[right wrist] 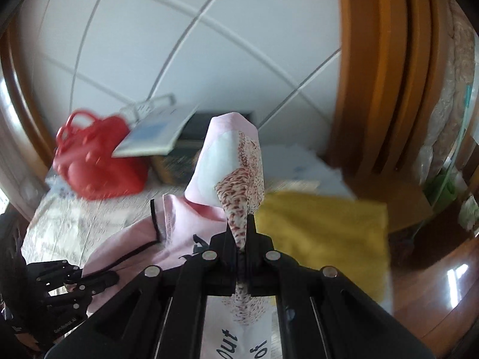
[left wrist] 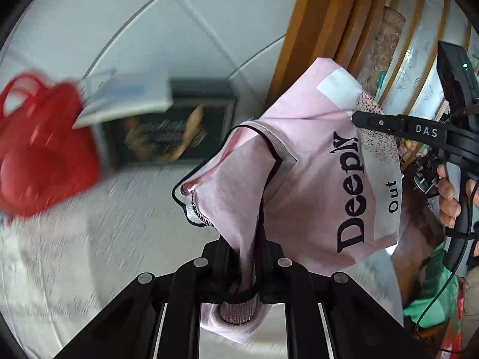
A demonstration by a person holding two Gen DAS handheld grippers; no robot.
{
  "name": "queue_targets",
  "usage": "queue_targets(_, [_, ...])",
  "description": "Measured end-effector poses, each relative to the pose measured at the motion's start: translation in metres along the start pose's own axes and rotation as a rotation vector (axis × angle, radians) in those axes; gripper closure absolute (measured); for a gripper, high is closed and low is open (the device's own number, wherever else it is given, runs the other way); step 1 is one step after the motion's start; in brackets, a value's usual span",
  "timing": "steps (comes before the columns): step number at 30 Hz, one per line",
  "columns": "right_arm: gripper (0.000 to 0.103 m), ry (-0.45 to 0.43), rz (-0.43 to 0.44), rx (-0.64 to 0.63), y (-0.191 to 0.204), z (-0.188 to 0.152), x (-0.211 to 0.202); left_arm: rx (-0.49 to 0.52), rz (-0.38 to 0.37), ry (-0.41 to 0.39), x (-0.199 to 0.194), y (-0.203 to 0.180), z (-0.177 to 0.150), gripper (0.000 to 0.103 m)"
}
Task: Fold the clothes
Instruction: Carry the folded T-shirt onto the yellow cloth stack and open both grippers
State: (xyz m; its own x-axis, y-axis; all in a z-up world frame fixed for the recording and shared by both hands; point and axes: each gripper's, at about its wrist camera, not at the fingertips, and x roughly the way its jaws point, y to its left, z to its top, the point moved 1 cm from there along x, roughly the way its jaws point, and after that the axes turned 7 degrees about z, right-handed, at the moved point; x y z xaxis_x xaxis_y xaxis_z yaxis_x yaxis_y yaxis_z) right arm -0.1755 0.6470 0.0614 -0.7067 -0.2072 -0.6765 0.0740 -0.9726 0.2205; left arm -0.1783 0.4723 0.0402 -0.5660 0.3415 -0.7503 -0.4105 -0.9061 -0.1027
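Garment [left wrist: 314,179] pinched by left hand-held gripper [left wrist: 244,257] and right hand-held gripper [right wrist: 245,239]; red bag [right wrist: 95,161] contents unseen.

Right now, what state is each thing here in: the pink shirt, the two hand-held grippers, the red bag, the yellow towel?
Pink shirt: lifted, hanging bunched between both grippers.
Left hand-held gripper: shut on the shirt's pink fabric.
Right hand-held gripper: shut on the shirt's speckled part.
Red bag: standing on the bed, handles up.
Yellow towel: lying flat on the bed.
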Motion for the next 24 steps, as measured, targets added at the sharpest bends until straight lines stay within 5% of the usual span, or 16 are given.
queue_targets(5, [0.099, 0.048, -0.002, 0.101, -0.101, 0.013, 0.026, 0.021, -0.015, 0.083, 0.073, -0.058, 0.039, 0.082])
queue_targets(7, [0.095, 0.121, -0.066, 0.145, -0.14, 0.001, 0.051, 0.034, 0.018, 0.168, 0.118, -0.074, 0.037, 0.039])
queue_targets(8, [0.086, 0.153, -0.108, 0.161, -0.153, -0.006, 0.061, 0.047, 0.044, 0.198, 0.136, -0.08, 0.033, 0.024])
queue_targets(9, [0.064, 0.186, -0.158, 0.189, -0.17, -0.015, 0.072, 0.06, 0.071, 0.228, 0.153, -0.085, 0.028, 0.011])
queue_targets(10, [0.048, 0.204, -0.183, 0.212, -0.181, -0.023, 0.078, 0.066, 0.079, 0.244, 0.161, -0.088, 0.024, 0.01])
queue_targets(11, [0.016, 0.206, -0.188, 0.23, -0.188, -0.029, 0.08, 0.068, 0.083, 0.262, 0.169, -0.09, 0.02, 0.01])
queue_targets(12, [0.007, 0.205, -0.191, 0.246, -0.195, -0.035, 0.082, 0.065, 0.078, 0.281, 0.174, -0.091, 0.016, 0.009])
queue_targets(18, [0.0, 0.152, -0.166, 0.224, -0.182, -0.056, 0.057, 0.093, 0.022, 0.279, 0.16, -0.104, 0.003, 0.006])
queue_targets(24, [0.0, 0.136, -0.178, 0.21, -0.153, -0.095, 0.033, 0.149, 0.077, 0.257, 0.133, -0.119, -0.006, 0.005])
